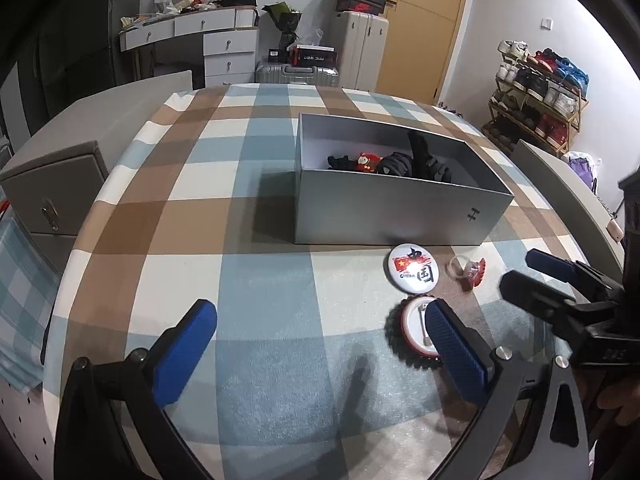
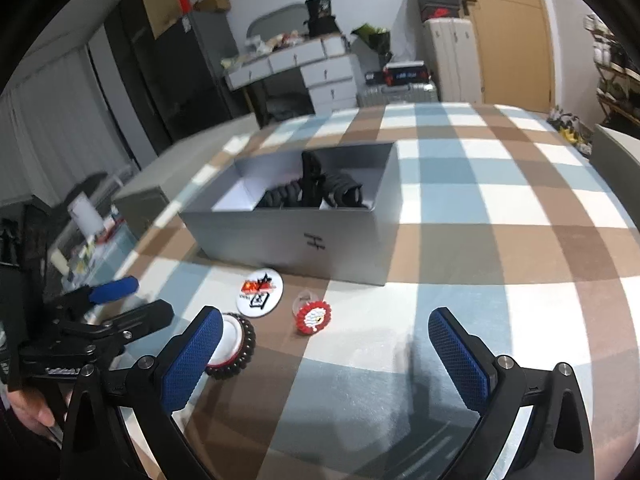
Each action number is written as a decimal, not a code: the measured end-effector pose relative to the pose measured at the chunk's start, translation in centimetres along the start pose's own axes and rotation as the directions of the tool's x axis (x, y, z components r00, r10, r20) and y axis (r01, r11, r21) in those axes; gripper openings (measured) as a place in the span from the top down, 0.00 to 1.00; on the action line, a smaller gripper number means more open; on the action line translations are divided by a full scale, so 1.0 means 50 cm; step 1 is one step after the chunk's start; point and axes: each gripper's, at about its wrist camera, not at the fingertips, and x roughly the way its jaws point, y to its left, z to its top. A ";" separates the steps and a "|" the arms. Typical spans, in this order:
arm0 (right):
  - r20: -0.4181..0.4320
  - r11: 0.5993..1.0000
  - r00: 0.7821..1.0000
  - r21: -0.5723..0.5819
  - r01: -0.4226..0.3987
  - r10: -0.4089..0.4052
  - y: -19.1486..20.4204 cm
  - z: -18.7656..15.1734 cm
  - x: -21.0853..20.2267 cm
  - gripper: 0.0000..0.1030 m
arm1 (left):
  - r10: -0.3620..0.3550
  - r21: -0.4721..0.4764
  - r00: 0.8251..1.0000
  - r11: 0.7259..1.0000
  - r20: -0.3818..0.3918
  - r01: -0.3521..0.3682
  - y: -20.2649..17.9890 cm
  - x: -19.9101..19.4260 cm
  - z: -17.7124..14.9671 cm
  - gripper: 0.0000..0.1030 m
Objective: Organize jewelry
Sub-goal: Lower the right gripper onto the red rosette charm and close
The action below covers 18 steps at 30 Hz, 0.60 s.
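An open grey box stands on the plaid cloth, holding black bead bracelets and a small red figure. In front of it lie a round white badge with red print, a red-and-white beaded ring, and a black bead bracelet around a white disc. My left gripper is open and empty, its right finger just over the bracelet. My right gripper is open, nothing between its fingers, with the ring just ahead.
The plaid cloth covers the whole table. A grey cabinet stands by its left side. Beyond the table are a white dresser, suitcases and a shoe rack. A grey chair back rises at the right edge.
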 end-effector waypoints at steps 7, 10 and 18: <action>-0.028 1.000 1.000 -0.017 -0.001 0.000 0.009 0.012 0.026 0.01 | 0.011 0.001 1.000 1.000 -0.005 -0.011 0.003 -0.008 0.002 0.02; -0.047 1.000 0.999 -0.022 0.016 -0.017 0.010 0.017 0.039 0.08 | 0.017 0.012 1.000 1.000 0.003 -0.017 0.002 -0.009 0.005 0.02; -0.085 0.998 0.995 -0.051 0.043 -0.048 0.020 0.014 0.054 0.36 | 0.010 0.013 1.000 1.000 -0.010 -0.010 0.003 0.001 0.013 0.02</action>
